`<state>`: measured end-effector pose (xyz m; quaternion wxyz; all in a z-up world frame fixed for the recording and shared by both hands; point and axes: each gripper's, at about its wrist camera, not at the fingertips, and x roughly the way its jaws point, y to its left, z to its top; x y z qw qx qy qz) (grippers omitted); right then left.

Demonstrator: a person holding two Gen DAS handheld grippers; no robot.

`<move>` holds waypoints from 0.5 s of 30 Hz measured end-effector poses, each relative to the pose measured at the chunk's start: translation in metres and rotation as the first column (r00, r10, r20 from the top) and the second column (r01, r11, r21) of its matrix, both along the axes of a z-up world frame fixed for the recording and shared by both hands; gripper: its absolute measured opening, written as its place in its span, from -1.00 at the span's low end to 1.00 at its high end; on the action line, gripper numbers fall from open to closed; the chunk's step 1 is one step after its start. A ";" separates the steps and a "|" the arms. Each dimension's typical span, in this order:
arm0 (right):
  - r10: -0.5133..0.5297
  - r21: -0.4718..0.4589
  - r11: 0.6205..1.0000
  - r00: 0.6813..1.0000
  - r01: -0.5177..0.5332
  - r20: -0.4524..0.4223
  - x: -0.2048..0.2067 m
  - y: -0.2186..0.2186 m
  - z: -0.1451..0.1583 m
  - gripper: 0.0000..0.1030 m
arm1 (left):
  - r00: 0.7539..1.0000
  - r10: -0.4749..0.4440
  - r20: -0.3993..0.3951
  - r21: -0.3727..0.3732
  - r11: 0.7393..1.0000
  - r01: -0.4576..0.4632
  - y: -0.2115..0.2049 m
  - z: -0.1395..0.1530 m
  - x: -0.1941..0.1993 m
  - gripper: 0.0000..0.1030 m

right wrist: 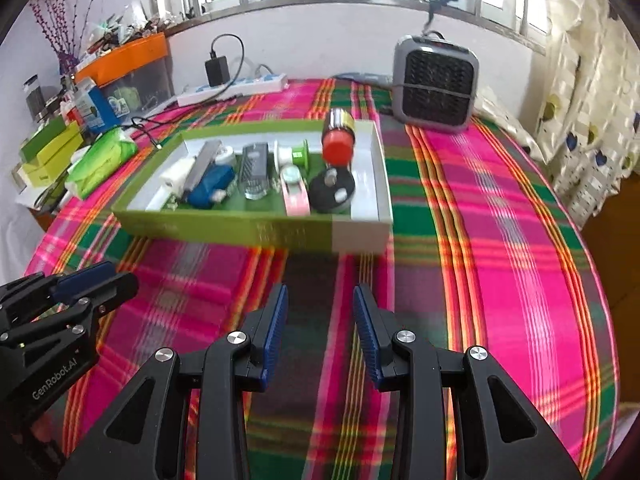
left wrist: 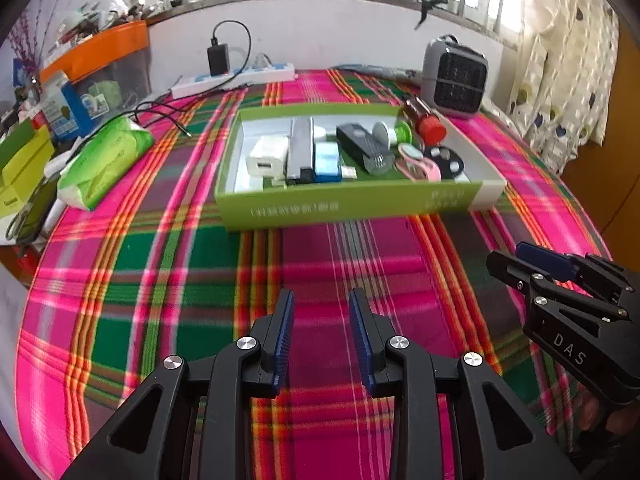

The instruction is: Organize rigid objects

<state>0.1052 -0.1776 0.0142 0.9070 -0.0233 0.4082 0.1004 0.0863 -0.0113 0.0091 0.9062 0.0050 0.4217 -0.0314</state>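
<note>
here, at the far left edge of the desk [left wrist: 168, 264], which is covered in a pink, green and orange plaid cloth, lies one soft green tissue pack [left wrist: 105, 160], with stacked yellow-green cartons [right wrist: 48, 148] just beyond it. a white power strip [left wrist: 236, 77] carrying one black plug adapter sits against the back wall.

the shallow green-and-white cardboard tray [left wrist: 352, 204] sits mid-desk, well apart from both grippers, and holds the rigid objects in one row: one white cube charger [left wrist: 267, 158], one grey metal bar [left wrist: 301, 148], one blue rectangular block [left wrist: 327, 162], one black ribbed device [left wrist: 364, 148], one green-and-white spool [left wrist: 394, 132], one pink strap-like watch [left wrist: 420, 164], one round black disc [left wrist: 444, 160] and one brown bottle with a red cap [left wrist: 426, 122] lying tilted on the tray's right rim.

one grey grilled desk heater [right wrist: 434, 84] stands at the back right, near the spotted curtain.

a broad strip of bare cloth lies open between the tray's front wall and the grippers, and the whole right side of the desk is free to its curved edge.

the left gripper [left wrist: 322, 334] hovers with its fingers parted and nothing between them; the right gripper [right wrist: 320, 330] likewise has its fingers released and empty.
</note>
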 end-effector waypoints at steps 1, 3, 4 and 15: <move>-0.002 0.000 1.000 1.000 0.002 -0.007 -0.002 0.000 -0.003 -0.31 | 1.000 -0.001 -0.006 -0.001 1.000 0.001 -0.001 -0.002 -0.001 -0.47; -0.010 -0.005 1.000 1.000 0.010 -0.016 -0.005 0.000 -0.007 -0.31 | 1.000 -0.006 -0.010 0.003 1.000 0.006 -0.003 -0.005 -0.004 -0.47; -0.013 -0.006 1.000 1.000 0.012 -0.019 -0.007 -0.001 -0.009 -0.31 | 1.000 -0.005 -0.010 0.004 1.000 0.005 -0.003 -0.005 -0.005 -0.47; -0.049 -0.022 0.999 0.999 0.049 -0.022 -0.015 -0.005 -0.016 -0.29 | 1.000 -0.008 -0.002 0.020 1.000 0.008 -0.017 -0.010 -0.010 -0.47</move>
